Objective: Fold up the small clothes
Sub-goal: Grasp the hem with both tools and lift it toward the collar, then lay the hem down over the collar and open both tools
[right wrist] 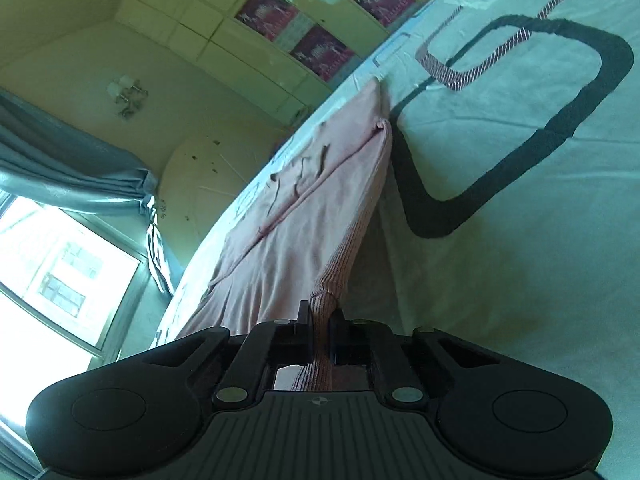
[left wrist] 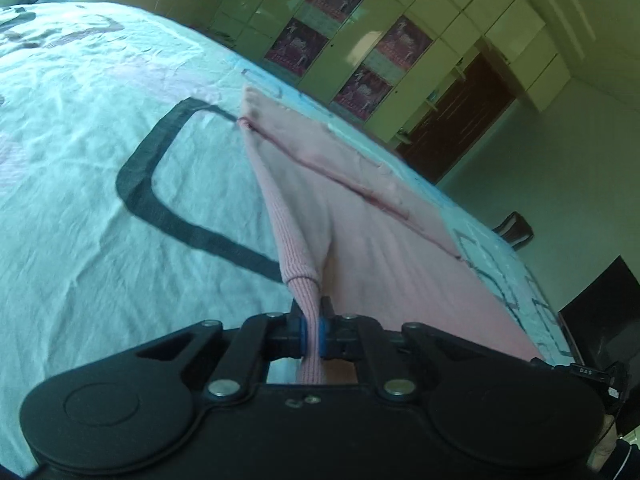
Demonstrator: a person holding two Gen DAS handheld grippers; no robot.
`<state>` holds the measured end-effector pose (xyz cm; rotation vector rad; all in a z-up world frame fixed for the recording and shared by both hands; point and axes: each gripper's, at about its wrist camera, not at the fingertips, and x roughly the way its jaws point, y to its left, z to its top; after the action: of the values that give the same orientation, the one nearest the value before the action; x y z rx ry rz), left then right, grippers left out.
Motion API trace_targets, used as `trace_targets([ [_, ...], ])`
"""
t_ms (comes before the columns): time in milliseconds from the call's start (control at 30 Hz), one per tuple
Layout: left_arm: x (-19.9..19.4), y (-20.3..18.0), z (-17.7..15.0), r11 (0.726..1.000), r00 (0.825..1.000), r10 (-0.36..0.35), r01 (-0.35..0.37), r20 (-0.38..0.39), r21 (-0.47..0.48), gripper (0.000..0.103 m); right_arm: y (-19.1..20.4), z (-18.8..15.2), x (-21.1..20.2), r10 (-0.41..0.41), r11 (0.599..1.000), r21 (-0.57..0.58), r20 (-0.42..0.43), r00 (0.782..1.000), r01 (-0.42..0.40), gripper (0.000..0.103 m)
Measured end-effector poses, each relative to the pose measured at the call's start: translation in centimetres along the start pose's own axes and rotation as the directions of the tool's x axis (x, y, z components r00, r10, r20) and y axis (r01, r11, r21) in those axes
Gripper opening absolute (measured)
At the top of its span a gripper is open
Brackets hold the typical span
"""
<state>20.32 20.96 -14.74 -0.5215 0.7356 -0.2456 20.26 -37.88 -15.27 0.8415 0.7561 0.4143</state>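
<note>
A pink garment (left wrist: pixel 360 216) with a ribbed hem lies partly on the bed, its near edge lifted off the sheet. My left gripper (left wrist: pixel 313 326) is shut on the ribbed hem at one corner. The same pink garment (right wrist: pixel 304 216) shows in the right wrist view, stretched from the far bed edge toward me. My right gripper (right wrist: pixel 320 326) is shut on the ribbed hem at the other corner. A dark seam line runs across the cloth in both views.
The bed sheet (left wrist: pixel 100 200) is pale with a thick black loop print (right wrist: pixel 560 120). Cabinets with pink posters (left wrist: pixel 344 40) stand behind the bed. A dark wooden door (left wrist: pixel 460 120) is at the right. A window with grey curtains (right wrist: pixel 72 184) is on the left.
</note>
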Motion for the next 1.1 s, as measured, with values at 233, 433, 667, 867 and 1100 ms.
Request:
trace_targets([
  [233,1.9,2.6,-1.0,0.989,0.999,0.008,-0.015,-0.053,-0.149,0.010,-1.8,-0.8,1.8,-0.034,0.996,0.080,-0.057,0.998,0.039,0.007],
  [433,2.9,2.1,-0.4,0.990,0.998,0.010,-0.018,-0.060,-0.143,0.013,-2.5,0.2,3.0,-0.016,0.993,0.116,-0.081,0.997,0.026,0.020],
  [667,2.0,1.0,-0.8,0.994,0.997,0.075,-0.078,-0.030,-0.072,0.004,-2.0,0.2,1.7,-0.026,0.999,0.025,-0.075,0.997,0.028,0.007],
  [867,0.9,0.8,0.1,0.989,1.000,0.015,-0.012,0.022,-0.146,0.004,-0.7,2.2,1.0,0.074,0.996,0.057,-0.021,0.997,-0.072,0.007],
  [1100,1.9,-2.1,7.1,0.983,0.986,-0.074,0.097,0.148,-0.158,0.004,4.1,9.7,2.4,0.132,0.991,-0.016,0.111,0.985,-0.131,0.007],
])
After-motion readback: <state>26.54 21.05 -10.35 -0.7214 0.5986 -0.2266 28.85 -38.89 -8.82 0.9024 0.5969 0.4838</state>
